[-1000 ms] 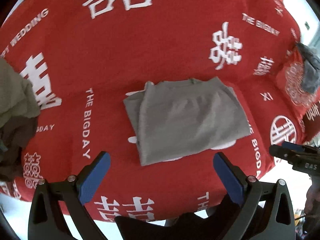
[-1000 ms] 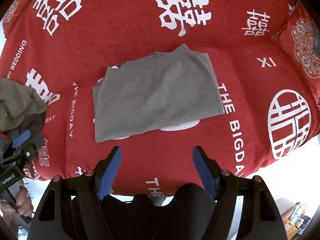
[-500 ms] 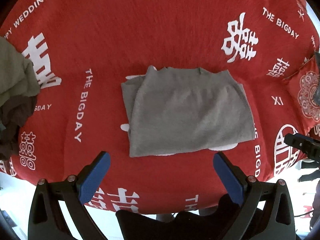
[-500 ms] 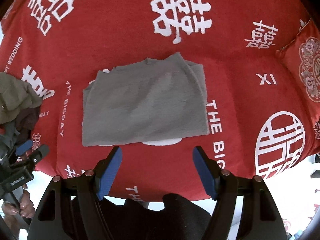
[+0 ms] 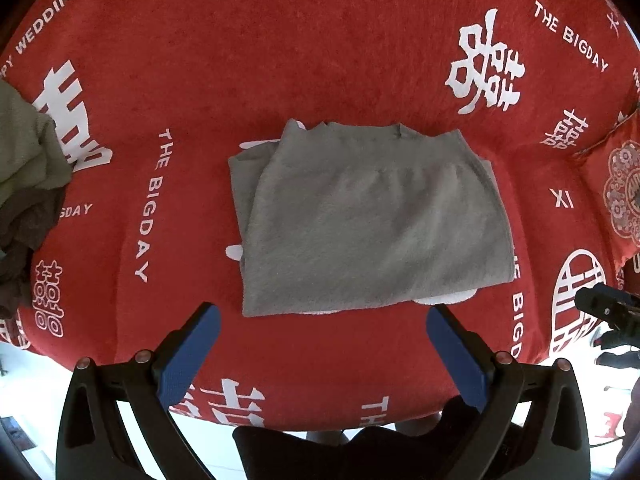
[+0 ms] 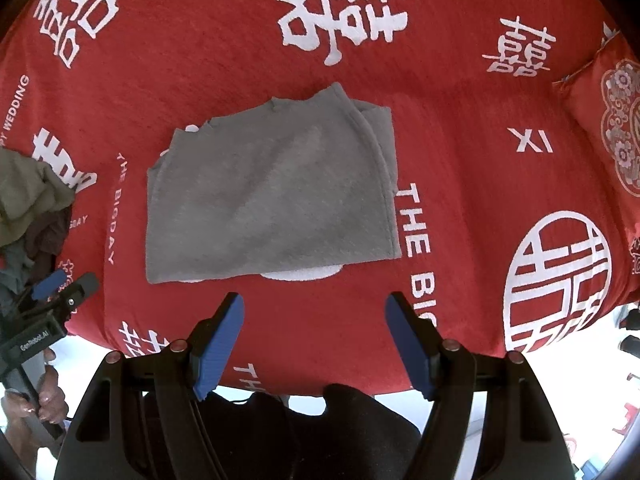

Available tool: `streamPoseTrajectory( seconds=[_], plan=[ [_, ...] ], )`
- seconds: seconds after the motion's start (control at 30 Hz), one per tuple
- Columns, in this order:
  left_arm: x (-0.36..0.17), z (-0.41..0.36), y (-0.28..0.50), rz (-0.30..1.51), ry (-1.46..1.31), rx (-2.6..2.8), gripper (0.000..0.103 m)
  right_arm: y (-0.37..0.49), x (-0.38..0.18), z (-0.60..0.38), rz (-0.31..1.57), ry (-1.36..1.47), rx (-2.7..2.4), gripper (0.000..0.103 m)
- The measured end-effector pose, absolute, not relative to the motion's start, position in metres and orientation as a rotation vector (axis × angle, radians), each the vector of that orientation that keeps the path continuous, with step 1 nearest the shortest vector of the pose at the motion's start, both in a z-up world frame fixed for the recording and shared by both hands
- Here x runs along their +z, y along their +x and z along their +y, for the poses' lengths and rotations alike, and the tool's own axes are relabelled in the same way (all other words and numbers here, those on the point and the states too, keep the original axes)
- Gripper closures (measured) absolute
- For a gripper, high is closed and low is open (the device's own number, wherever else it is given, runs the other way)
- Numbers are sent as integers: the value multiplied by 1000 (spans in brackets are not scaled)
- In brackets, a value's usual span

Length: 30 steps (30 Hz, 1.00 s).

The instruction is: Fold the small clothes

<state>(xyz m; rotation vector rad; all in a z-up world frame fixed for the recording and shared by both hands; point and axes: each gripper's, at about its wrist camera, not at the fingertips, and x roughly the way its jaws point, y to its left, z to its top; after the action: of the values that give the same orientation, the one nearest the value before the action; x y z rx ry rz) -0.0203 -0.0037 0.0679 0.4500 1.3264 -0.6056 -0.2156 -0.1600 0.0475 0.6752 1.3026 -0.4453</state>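
A grey garment (image 5: 368,220) lies folded into a flat rectangle on the red cloth-covered surface (image 5: 320,60); it also shows in the right wrist view (image 6: 272,196). My left gripper (image 5: 322,316) is open and empty, held above the near edge of the garment. My right gripper (image 6: 314,304) is open and empty, also above the near edge. Each gripper shows at the side of the other's view: the right gripper (image 5: 608,310) and the left gripper (image 6: 60,288).
A pile of olive and dark clothes (image 5: 28,184) lies at the left edge, also in the right wrist view (image 6: 32,204). A red patterned cushion (image 5: 616,188) sits at the right. The surface's front edge drops off just below the grippers.
Both grippers have drawn back and up from the garment and the views have shifted slightly. The folded garment has stayed in place. Both grippers stay open.
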Motion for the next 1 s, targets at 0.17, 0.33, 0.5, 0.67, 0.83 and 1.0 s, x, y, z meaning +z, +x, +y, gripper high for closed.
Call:
streamPoseTrajectory(
  seconds=[0.17,0.33,0.5,0.67,0.83,1.0],
  plan=[
    [57,-1,-19,1351,453,-595,0,-216,43,-157,1314,674,-442,27],
    [46,12,-16,1397,413,-557,0,-217,35,-155,1320,672,-432,27],
    [32,30,-7,1442,356,-522,0,-214,18,-155,1314,704,-410,27],
    [-1,45,3,1504,304,-472,0,-206,-10,-149,1339,736,-356,27],
    [-30,54,12,1541,199,-467,0,-192,-43,-138,1348,778,-268,27],
    [-61,62,19,1575,38,-483,0,-173,-86,-126,1308,944,-150,27]
  ],
)
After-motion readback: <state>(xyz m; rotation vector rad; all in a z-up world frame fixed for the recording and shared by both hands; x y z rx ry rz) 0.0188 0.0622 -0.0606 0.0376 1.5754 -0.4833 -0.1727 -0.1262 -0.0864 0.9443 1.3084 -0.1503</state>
